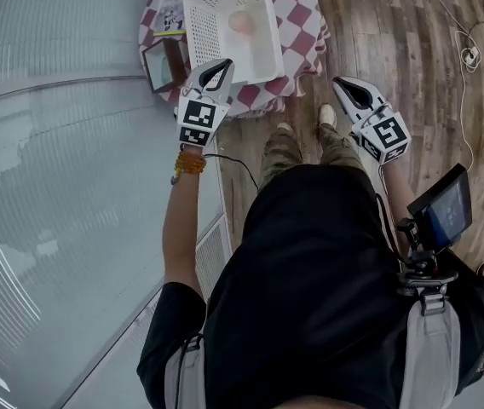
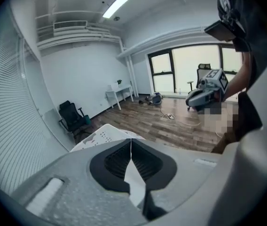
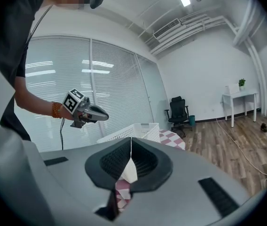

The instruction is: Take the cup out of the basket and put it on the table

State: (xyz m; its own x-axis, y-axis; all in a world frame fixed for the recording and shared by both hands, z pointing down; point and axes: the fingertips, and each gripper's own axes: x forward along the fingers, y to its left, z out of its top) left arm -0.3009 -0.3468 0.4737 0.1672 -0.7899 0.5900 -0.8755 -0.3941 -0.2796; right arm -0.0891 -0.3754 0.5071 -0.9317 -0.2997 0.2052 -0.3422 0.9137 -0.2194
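A white perforated basket [image 1: 225, 24] stands on a small table with a red-and-white checked cloth [image 1: 300, 8]. A pale pinkish cup [image 1: 242, 22] lies inside the basket. My left gripper [image 1: 222, 66] hovers over the basket's near edge with its jaws shut and nothing between them. My right gripper [image 1: 342, 83] hangs to the right of the table's near corner, also shut and empty. In the left gripper view the basket's rim [image 2: 103, 134] shows just beyond the closed jaws [image 2: 131, 139]. The right gripper view shows the basket [image 3: 136, 131] and the left gripper [image 3: 87, 111].
A small dark box [image 1: 164, 65] and a yellow-topped booklet [image 1: 172, 11] sit at the table's left side. A glass wall with blinds runs along the left. Cables and a power strip [image 1: 470, 55] lie on the wood floor at the right. An office chair [image 3: 178, 109] stands farther off.
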